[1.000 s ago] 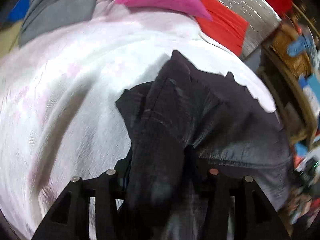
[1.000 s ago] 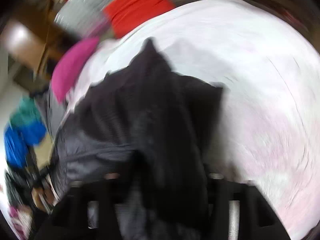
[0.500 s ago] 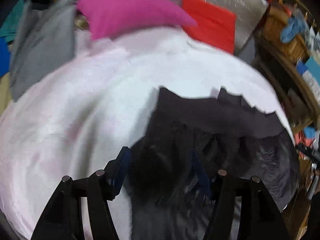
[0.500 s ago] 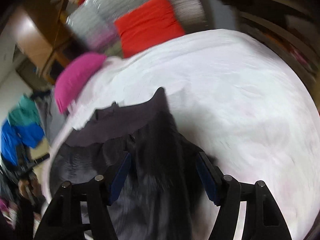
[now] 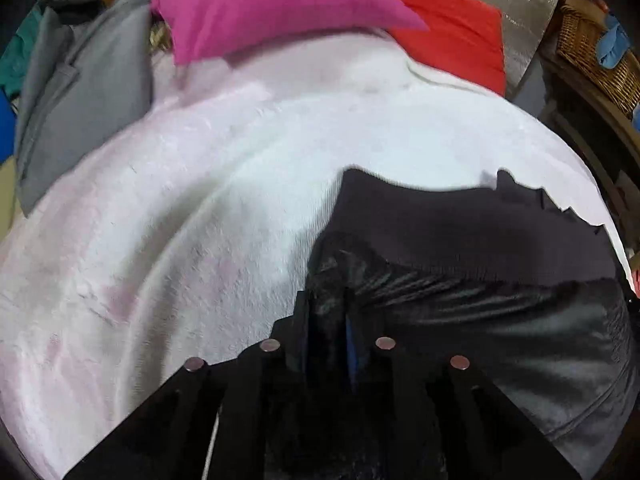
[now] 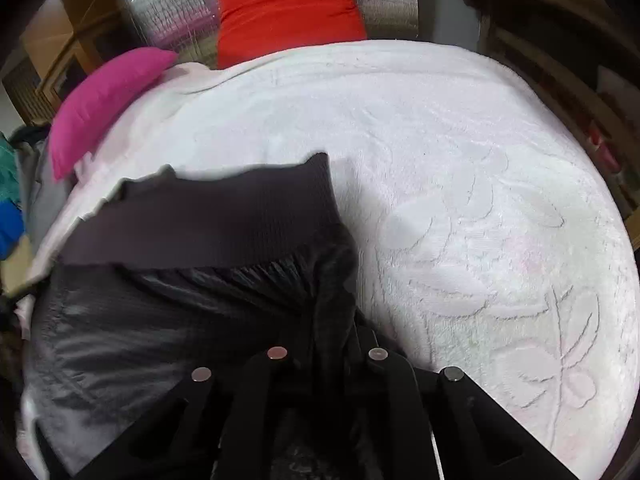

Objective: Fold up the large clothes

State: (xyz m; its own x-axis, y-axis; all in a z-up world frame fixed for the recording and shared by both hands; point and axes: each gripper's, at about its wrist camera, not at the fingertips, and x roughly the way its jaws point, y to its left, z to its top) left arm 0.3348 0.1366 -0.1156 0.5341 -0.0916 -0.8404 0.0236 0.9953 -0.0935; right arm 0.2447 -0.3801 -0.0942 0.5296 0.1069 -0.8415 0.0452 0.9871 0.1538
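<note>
Both grippers are clenched on the dark jacket (image 5: 460,280): the left gripper (image 5: 328,344) holds its left edge, the right gripper (image 6: 332,344) its right edge. The jacket spans between them on the white blanket (image 6: 460,200), its ribbed hem (image 6: 208,220) lying ahead, long axis crosswise

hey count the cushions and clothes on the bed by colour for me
Pink cushion: 1
Red cushion: 1
Black shiny jacket with ribbed hem: 1
Grey garment at the bed's edge: 1
Total: 4
</note>
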